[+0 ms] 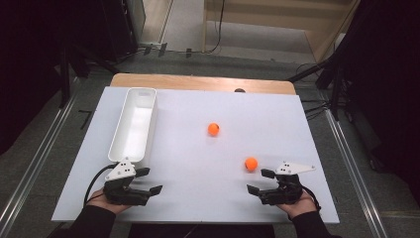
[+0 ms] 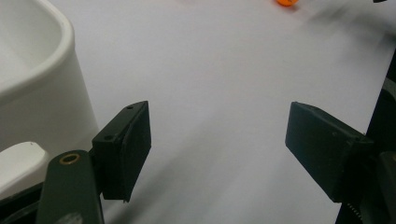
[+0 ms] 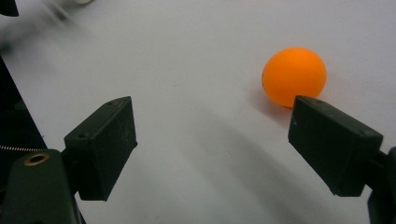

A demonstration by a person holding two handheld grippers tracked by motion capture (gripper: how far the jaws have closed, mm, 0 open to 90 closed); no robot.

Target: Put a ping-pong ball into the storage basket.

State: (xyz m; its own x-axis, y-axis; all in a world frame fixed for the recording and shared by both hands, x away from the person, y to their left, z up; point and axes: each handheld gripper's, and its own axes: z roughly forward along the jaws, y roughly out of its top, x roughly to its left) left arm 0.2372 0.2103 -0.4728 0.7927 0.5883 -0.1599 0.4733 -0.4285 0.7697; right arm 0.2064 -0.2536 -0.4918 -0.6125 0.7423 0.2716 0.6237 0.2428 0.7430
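At the left, our left gripper (image 1: 151, 181) hovers with its jaws spread wide and nothing between them, just beside the near end of the long white bin (image 1: 123, 130), which lies lengthwise along the left side of the table (image 1: 198, 198). Out in the middle sits the far ball (image 1: 213, 129), alone and well apart from both hands. Nearer us, to the right, the near ball (image 1: 251, 163) rests just ahead of our right gripper (image 1: 261, 180), whose jaws are also spread and empty; in the right gripper view the ball (image 3: 293, 76) sits just off one jaw tip, not yet between them.

We judge these balls to be light, hard, smooth and quick to roll, so we should close across the widest part, gently. The bin's rim is the one edge to clear; the table between is bare.
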